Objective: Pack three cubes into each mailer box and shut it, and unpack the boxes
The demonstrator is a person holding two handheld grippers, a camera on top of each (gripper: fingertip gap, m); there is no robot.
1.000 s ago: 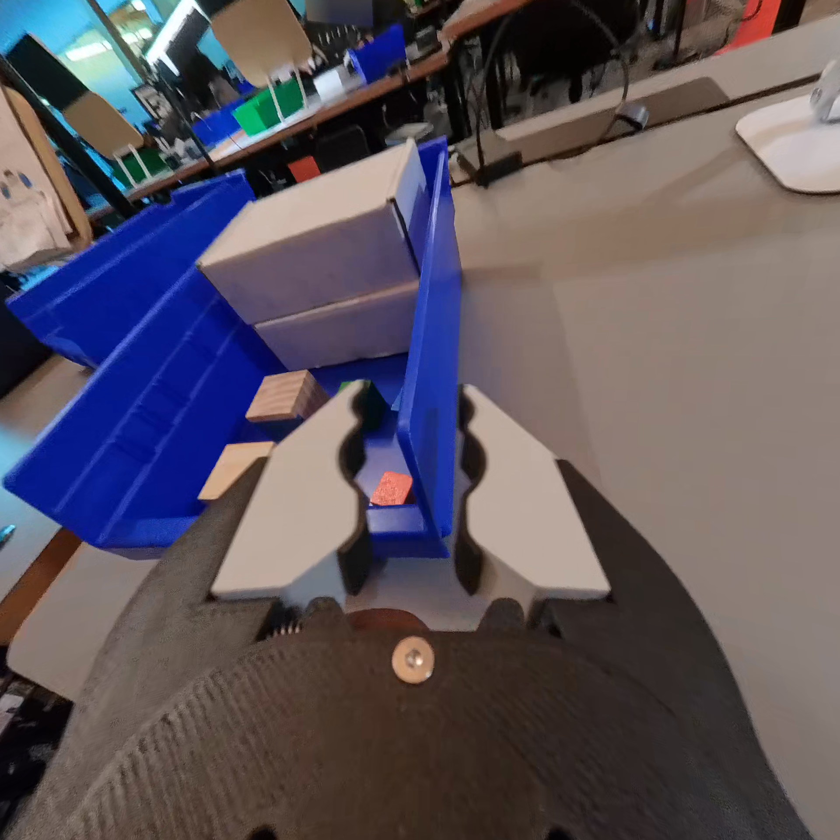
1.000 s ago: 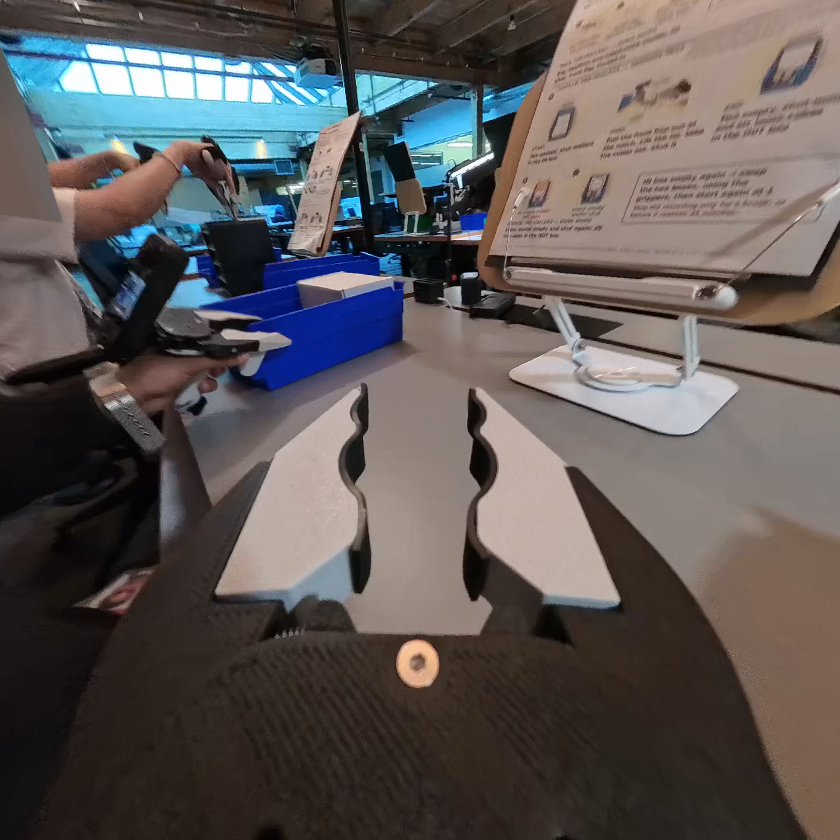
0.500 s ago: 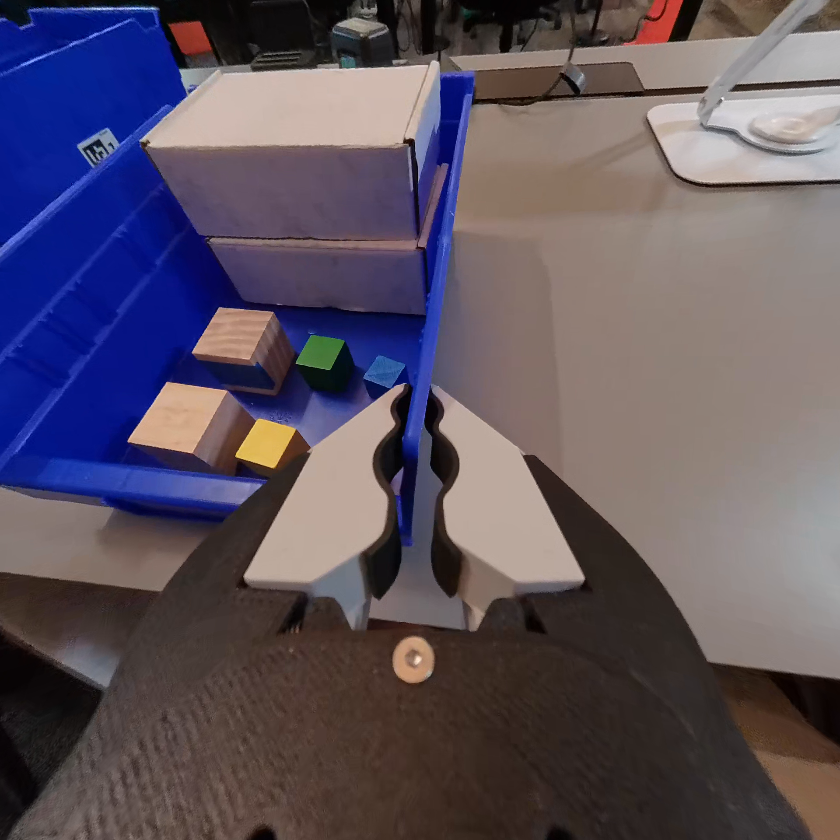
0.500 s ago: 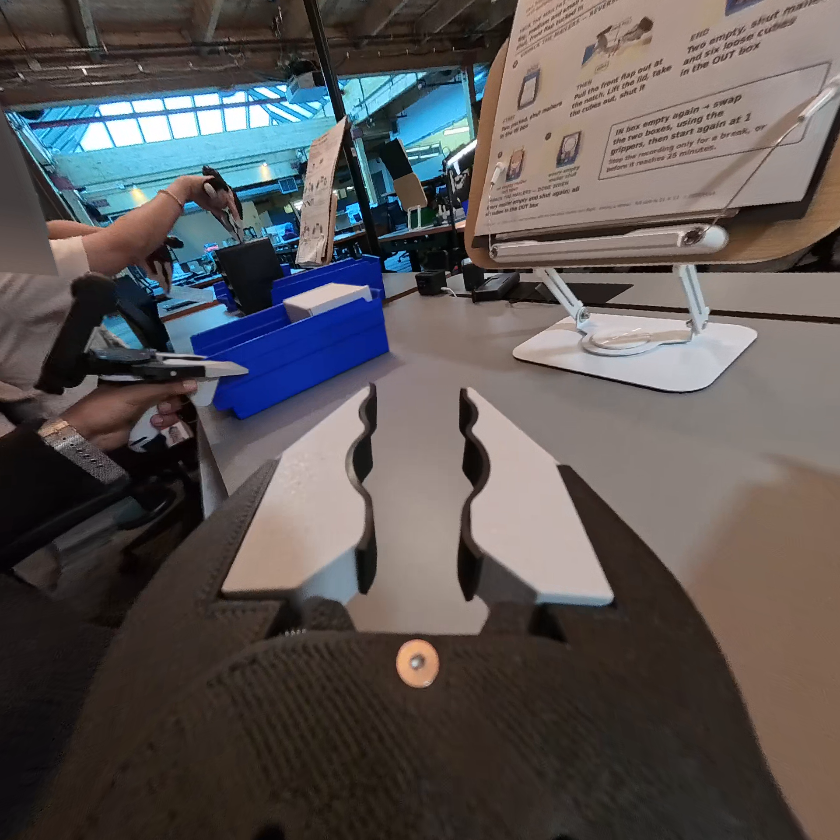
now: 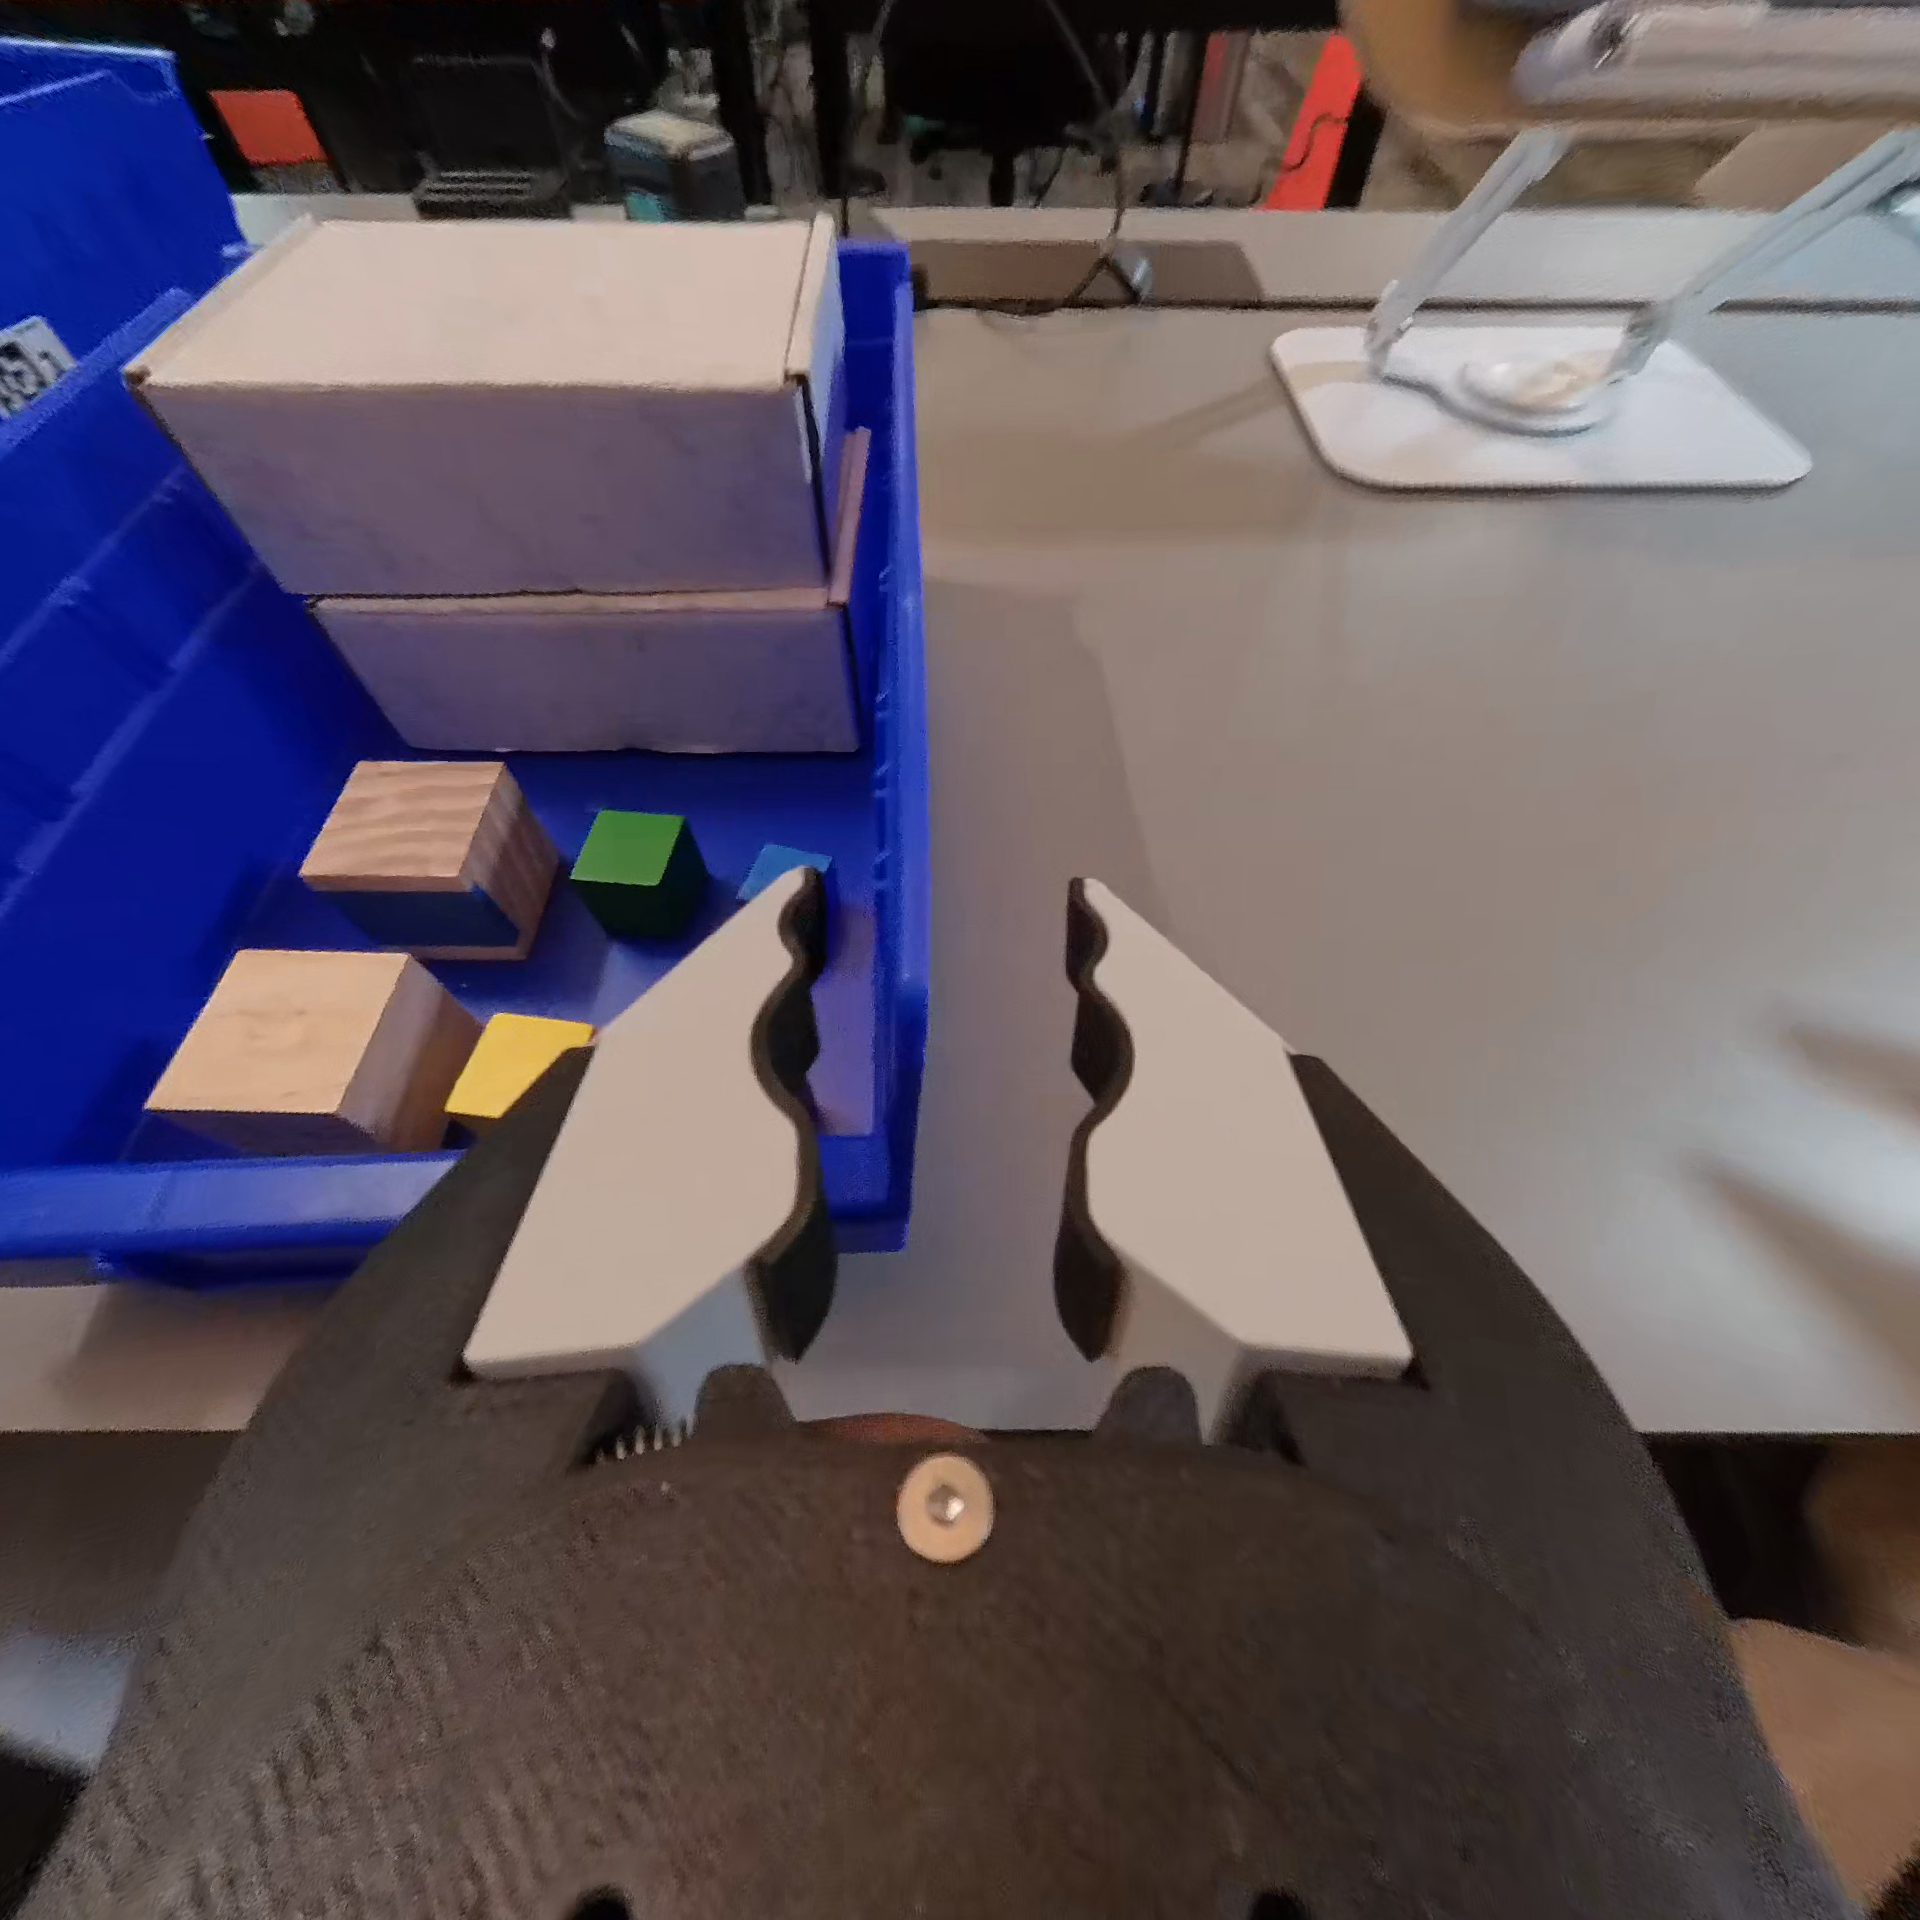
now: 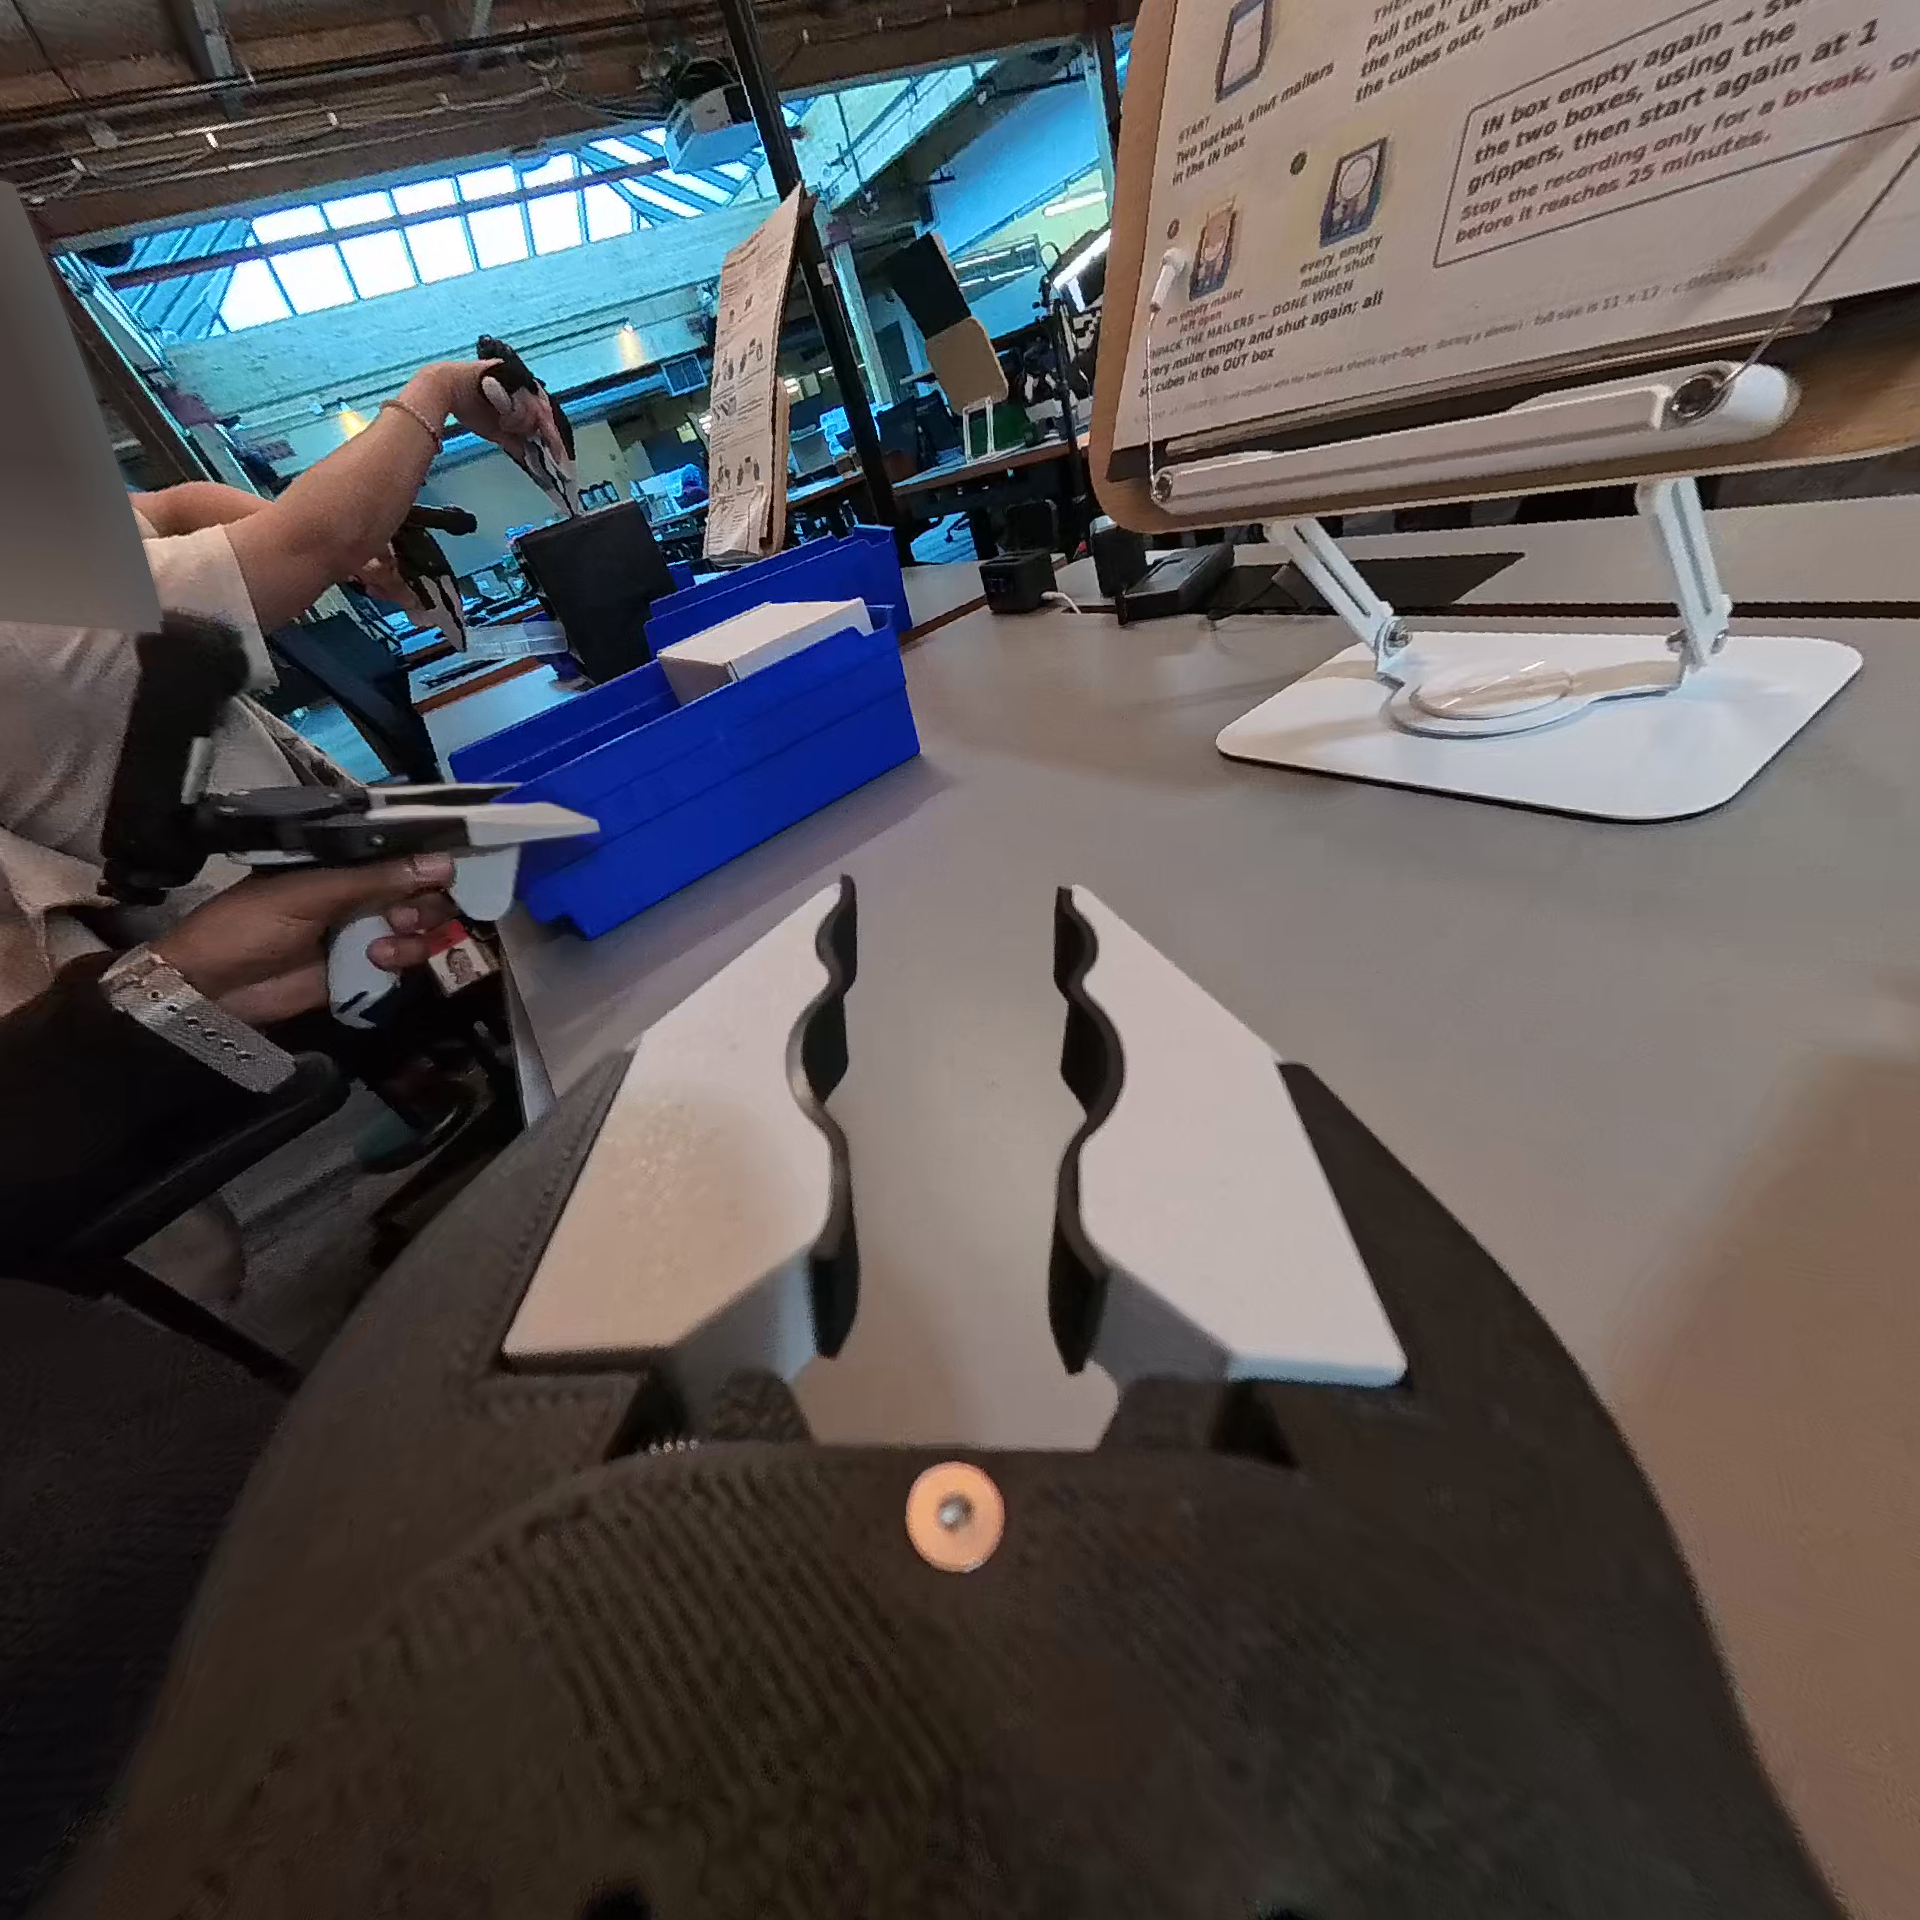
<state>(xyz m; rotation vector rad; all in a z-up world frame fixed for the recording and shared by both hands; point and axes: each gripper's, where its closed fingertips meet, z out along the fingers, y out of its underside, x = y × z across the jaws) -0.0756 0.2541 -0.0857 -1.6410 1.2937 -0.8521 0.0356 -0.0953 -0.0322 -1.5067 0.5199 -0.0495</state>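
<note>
My left gripper gapes wide, straddling the blue bin's right wall; stacked mailer boxes lie crosswise.

My right gripper is open, empty.

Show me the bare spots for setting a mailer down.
Free: grey tabletop between the blue plastic bin's right wall and the white stand base. Crowded: the bin floor, with two stacked white cardboard mailer boxes behind loose cubes.

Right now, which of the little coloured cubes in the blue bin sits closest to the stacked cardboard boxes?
The green cube. It lies just ahead of the lower mailer box, level with the half-hidden blue cube, whereas the yellow cube rests toward the bin's near wall.
</note>
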